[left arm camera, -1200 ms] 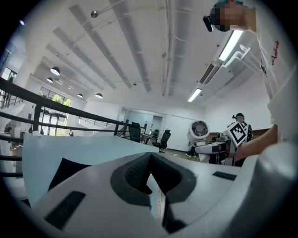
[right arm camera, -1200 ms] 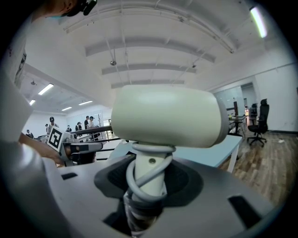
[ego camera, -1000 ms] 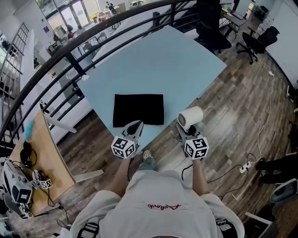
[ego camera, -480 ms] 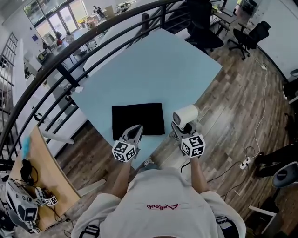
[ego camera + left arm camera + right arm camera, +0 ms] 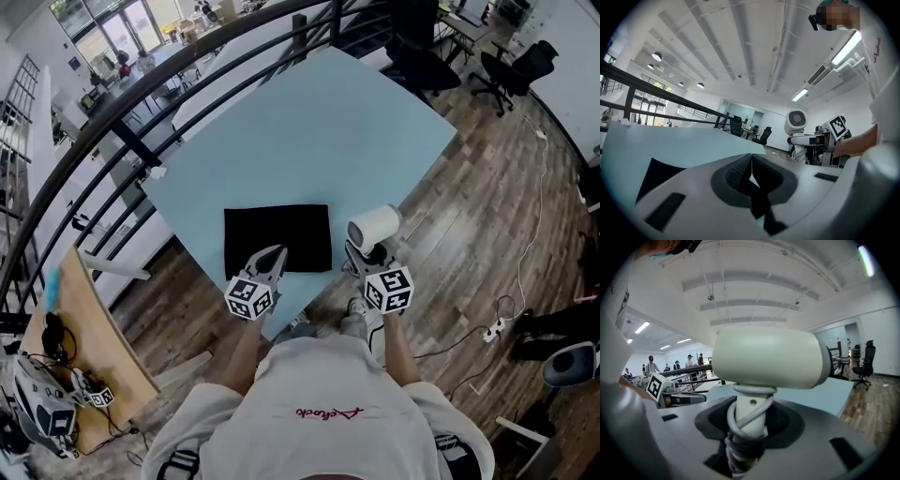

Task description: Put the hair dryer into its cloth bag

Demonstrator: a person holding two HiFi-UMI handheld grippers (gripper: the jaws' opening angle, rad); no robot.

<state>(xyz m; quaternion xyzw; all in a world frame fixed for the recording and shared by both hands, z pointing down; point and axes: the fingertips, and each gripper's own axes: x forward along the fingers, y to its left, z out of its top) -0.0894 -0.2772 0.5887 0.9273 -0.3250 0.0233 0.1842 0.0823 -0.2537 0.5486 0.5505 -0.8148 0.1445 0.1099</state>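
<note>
The black cloth bag (image 5: 278, 239) lies flat near the front corner of the light blue table (image 5: 309, 131); in the left gripper view the bag (image 5: 658, 173) shows low at the left. My left gripper (image 5: 269, 261) hovers at the bag's near edge with its jaws shut and nothing between them (image 5: 751, 165). My right gripper (image 5: 364, 258) is shut on the handle of the white hair dryer (image 5: 374, 228), at the table's edge to the right of the bag. The dryer (image 5: 768, 357) stands upright, barrel sideways, its cord wound round the handle (image 5: 746, 420).
A dark railing (image 5: 122, 122) curves behind the table. Office chairs (image 5: 511, 70) stand at the far right on the wooden floor. A wooden bench (image 5: 84, 328) with gear is at the left. A power strip (image 5: 489, 331) and cable lie on the floor at right.
Both grippers have moved forward toward the table. The left one now reaches the bag's near edge, and the dryer has come level with the bag's right side.
</note>
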